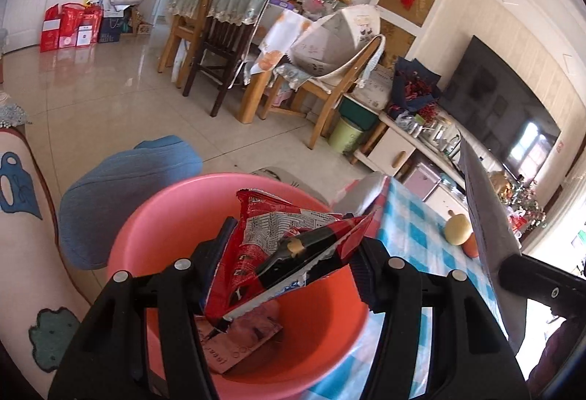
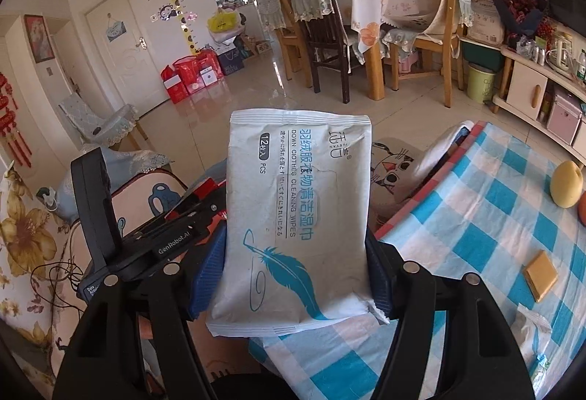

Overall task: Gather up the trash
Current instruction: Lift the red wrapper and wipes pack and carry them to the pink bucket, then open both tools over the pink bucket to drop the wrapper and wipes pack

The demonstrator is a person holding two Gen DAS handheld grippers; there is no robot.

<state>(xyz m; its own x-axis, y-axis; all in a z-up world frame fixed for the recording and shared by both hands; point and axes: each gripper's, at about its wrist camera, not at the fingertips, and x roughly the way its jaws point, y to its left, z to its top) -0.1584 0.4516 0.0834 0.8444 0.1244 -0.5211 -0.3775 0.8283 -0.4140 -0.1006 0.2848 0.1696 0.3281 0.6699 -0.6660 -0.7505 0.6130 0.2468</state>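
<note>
Left gripper (image 1: 289, 264) pinching a crumpled red snack wrapper (image 1: 278, 253) above the pink basin (image 1: 164, 217) (more trash lies inside), right gripper (image 2: 296, 271) clamped on a white wet-wipes pack (image 2: 293, 217) over the near edge of the blue-checked table (image 2: 476, 217).

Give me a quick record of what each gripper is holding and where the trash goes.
left gripper: shut on a crumpled red foil snack wrapper, held above the basin
bin: round pink plastic basin, a flat wrapper already lying inside
right gripper: shut on a white wet-wipes packet with a blue feather print
table: blue-and-white checked tablecloth
</note>
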